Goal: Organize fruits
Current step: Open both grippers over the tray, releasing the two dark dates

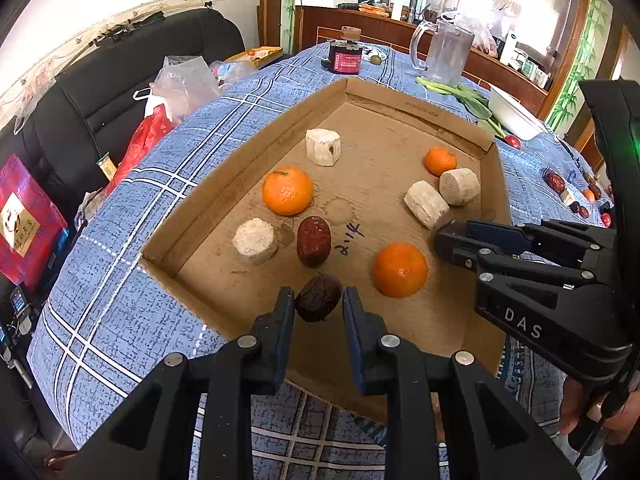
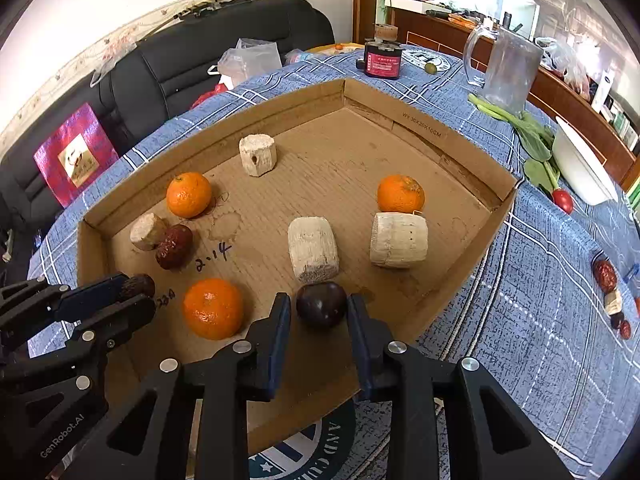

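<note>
Table [image 2: 500,280]: blue plaid cloth; carries the tray.
Tray [image 1: 224,184]: cardboard, holding three oranges and pale cylinders.
Left gripper [image 1: 318,300]: fingers clamped on a wrinkled date [image 1: 318,297] near the tray's near edge.
Right gripper [image 2: 320,308]: fingers slightly apart around a dark plum [image 2: 321,305], near the near edge.

I'm working in someone's home, a living and dining room by the look of it: a black leather sofa [image 2: 208,52] stands against the wall, just beside a table under a blue checked cloth [image 2: 520,264]. On it I see a glass jug [image 2: 508,68], leafy greens [image 2: 528,140] and a white bowl [image 2: 580,172], with a cluttered wooden sideboard [image 1: 400,28] behind
</note>
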